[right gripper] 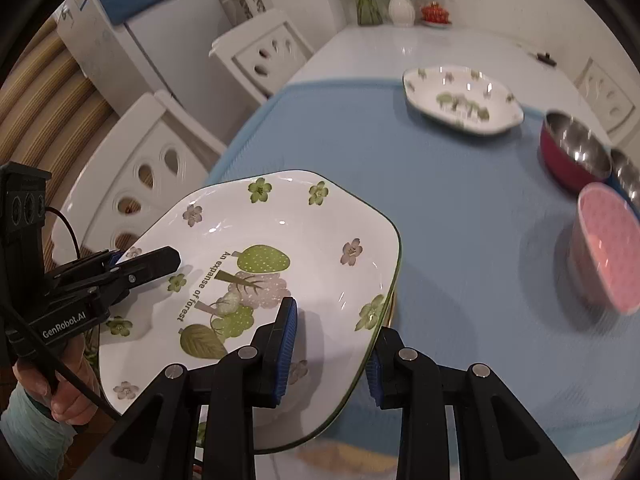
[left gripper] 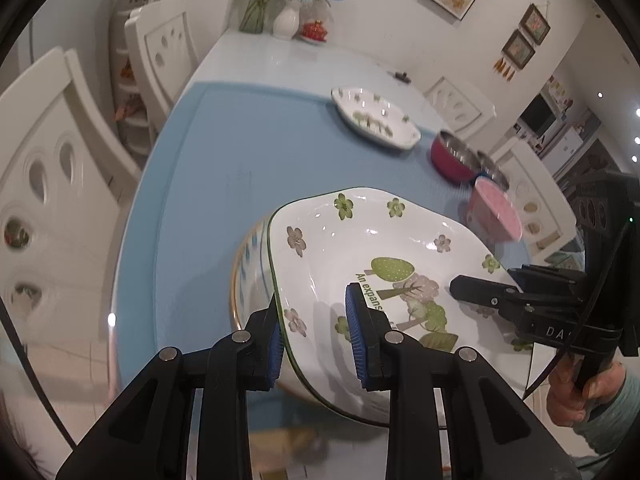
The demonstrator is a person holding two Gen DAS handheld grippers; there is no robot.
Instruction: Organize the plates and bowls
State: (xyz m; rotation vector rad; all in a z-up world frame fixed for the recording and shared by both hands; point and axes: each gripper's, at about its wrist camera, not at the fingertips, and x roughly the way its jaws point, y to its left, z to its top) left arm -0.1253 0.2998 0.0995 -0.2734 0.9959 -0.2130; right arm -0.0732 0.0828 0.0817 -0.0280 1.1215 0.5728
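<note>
The left gripper [left gripper: 316, 340] straddles the near-left rim of the plate [left gripper: 360, 252], one blue pad under the rim outside and the other inside the well; whether the pads actually press the rim I cannot tell, since a gap shows beside the inner pad. The right gripper [right gripper: 332, 344] straddles the opposite rim of the same plate [right gripper: 280, 232] in the same way, inner pad over the well and outer pad beyond the green edge, and its clamping is likewise unclear. The plate is tilted and sits over a gold-rimmed dish [left gripper: 248, 264], whose edge shows just past its left side. It lies at the near end of the blue mat [left gripper: 240, 160], whose left border runs close to the table edge by the white chairs [left gripper: 52, 168]. Ahead, the middle of the mat is bare up to a second flowered dish [right gripper: 460, 100] near the far border. To the right stand a red bowl [right gripper: 572, 152] with a steel inside and, just beside it, a pink bowl [right gripper: 608, 248], blurred, near the mat's right edge. Beyond the mat, the white table [right gripper: 420, 44] carries a vase [right gripper: 400, 4] and a small red pot [right gripper: 436, 12] by the wall.
</note>
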